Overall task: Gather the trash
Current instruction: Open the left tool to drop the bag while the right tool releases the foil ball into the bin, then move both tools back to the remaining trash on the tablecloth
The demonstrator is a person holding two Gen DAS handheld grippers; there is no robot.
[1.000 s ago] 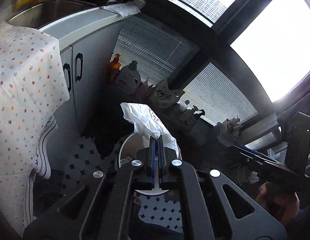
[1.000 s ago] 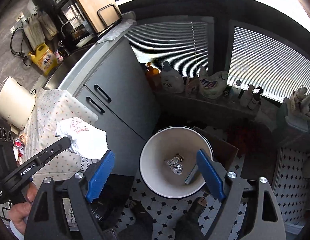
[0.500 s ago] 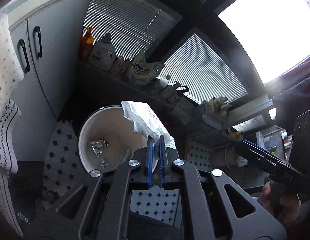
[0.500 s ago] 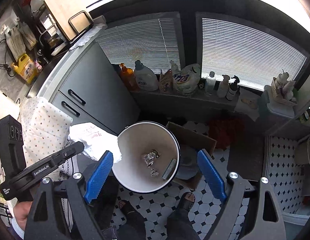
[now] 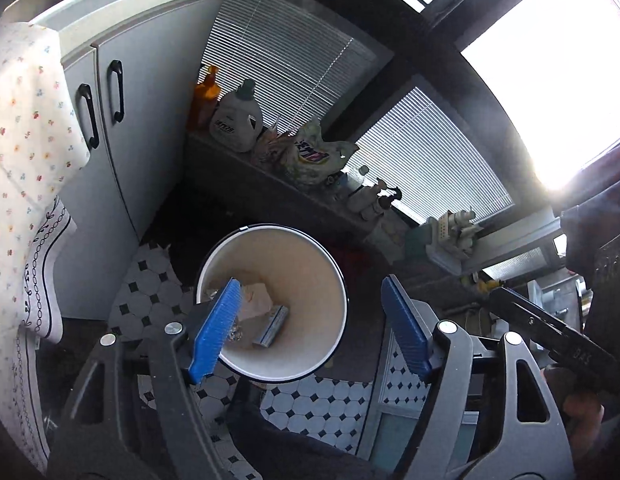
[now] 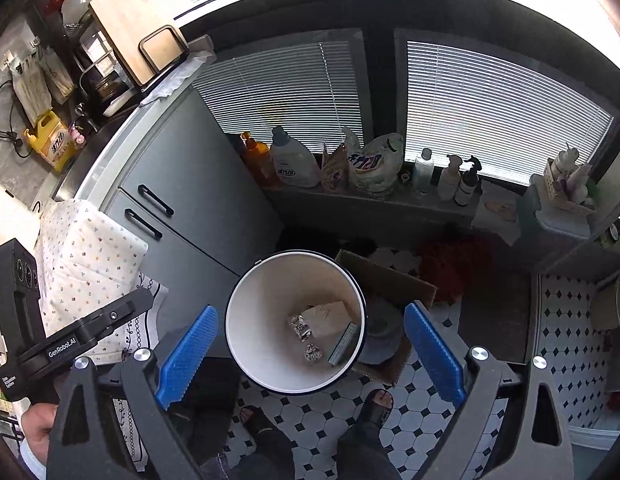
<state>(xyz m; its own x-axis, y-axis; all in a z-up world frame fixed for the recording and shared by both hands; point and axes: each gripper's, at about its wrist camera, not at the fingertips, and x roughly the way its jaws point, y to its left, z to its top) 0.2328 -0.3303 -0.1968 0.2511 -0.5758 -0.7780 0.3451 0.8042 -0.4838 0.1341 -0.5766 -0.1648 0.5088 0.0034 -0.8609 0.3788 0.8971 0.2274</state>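
Observation:
A white round trash bin (image 5: 310, 256) (image 6: 254, 320) stands on the tiled floor below both grippers. Inside lie a crumpled white wrapper (image 5: 257, 300) (image 6: 325, 316), bits of foil (image 6: 306, 338) and a flat grey-green packet (image 5: 272, 325) (image 6: 343, 344). My left gripper (image 5: 310, 328) is open and empty above the bin. My right gripper (image 6: 308, 354) is open and empty, also above the bin. The left gripper's body shows at the lower left of the right wrist view (image 6: 70, 340).
Grey cabinet doors (image 6: 190, 208) stand left of the bin, with a flowered cloth (image 6: 90, 256) draped beside them. A ledge with detergent bottles (image 6: 290, 160) runs behind. A cardboard box (image 6: 389, 292) sits right of the bin. The person's feet (image 6: 373, 400) are on the floor.
My left gripper opened and let go of the white wrapper, which now lies in the bin. The right gripper stayed open above the bin.

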